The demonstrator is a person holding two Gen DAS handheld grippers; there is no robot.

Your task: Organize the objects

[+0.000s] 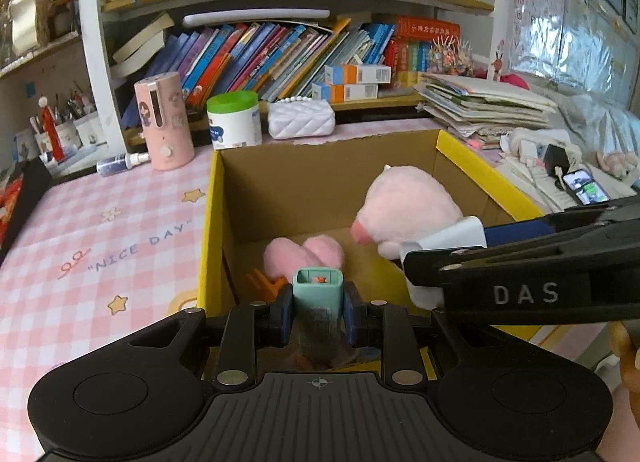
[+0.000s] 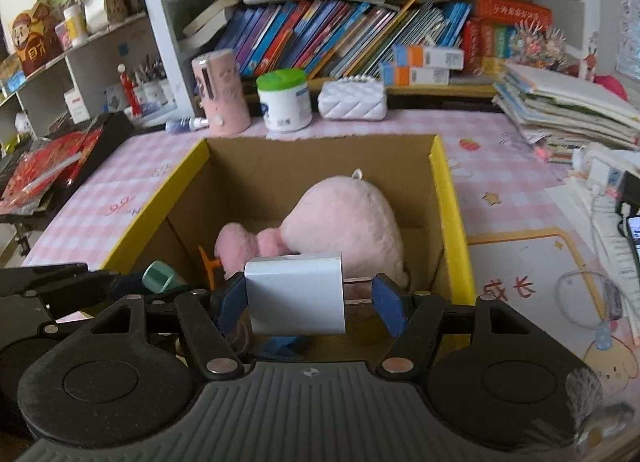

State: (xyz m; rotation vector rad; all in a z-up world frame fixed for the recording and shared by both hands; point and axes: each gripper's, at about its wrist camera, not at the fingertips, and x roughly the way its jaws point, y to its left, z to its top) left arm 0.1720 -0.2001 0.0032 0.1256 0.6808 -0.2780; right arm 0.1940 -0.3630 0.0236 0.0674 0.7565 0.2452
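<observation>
Cardboard box (image 1: 472, 160) with yellow outer walls sits open-topped on the pink checked tablecloth (image 1: 100, 222), and everything else is placed against it. Inside the box lies a pink plush toy (image 1: 404, 206), its round body toward the box's right wall and its 2 pink feet (image 1: 304, 256) toward the left wall; an orange plastic piece (image 1: 266, 282) shows just beside the feet, near the box's left wall.

The left gripper (image 1: 318, 316) hangs over the box's near edge, its 2 blue pads pressed against the sides of a small teal block (image 1: 318, 290) with an orange mark on its top face. The block stands upright between the pads, above the box's interior.

The right gripper (image 2: 308, 302) is also over the box's near edge, right of the left one. A white charger block (image 2: 295, 298) sits between its pads: the left pad touches the block, while the right pad (image 2: 386, 302) stands apart from it, with metal prongs showing in the gap. From these views I cannot tell whether the block is truly gripped.

Beyond the box's far wall stand a pink cylinder (image 1: 164, 120), a white tub with a green lid (image 1: 234, 118) and a white quilted pouch (image 1: 301, 118). Right of the box lies a stack of papers (image 1: 484, 106).
</observation>
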